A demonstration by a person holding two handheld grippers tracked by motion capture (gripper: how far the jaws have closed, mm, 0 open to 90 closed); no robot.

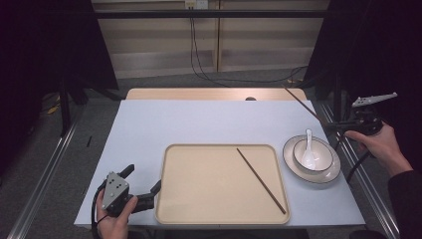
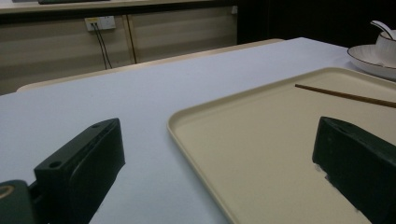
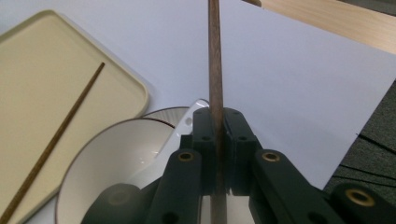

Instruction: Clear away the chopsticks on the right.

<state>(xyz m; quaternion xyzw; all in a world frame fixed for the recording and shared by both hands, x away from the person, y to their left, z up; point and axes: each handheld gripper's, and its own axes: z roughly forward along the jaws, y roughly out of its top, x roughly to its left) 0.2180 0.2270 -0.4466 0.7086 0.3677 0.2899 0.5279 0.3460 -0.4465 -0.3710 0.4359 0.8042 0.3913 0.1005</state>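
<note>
- The right tool, held in a hand off the right edge of the pale grey-blue counter, has its jaws closed flat on a thin dark brown wooden chopstick. In the right gripper view that stick runs straight up from between the jaws.
- In the high view the gripped chopstick slants up and to the left, in the air over the counter's far right corner.
- Its mate, a second dark brown wooden chopstick, lies diagonally on the beige rounded rectangular tray at the near middle of the counter.
- The left tool sits low at the tray's near left corner with its jaws spread wide and nothing between them; in the left gripper view the tray rim passes between them.
- Judgement: the step in hand looks like carrying the second stick to join the first on the tray. The next move would call for swinging it left over the tray, lowering it beside its mate and easing the jaws apart.
- It must clear the white ceramic bowl with its white spoon, which stands on a white dark-rimmed plate just right of the tray.
- Hard to make out: the lower end of the gripped stick is hidden behind the tool's body, and whether the left tool touches the tray cannot be told.
</note>
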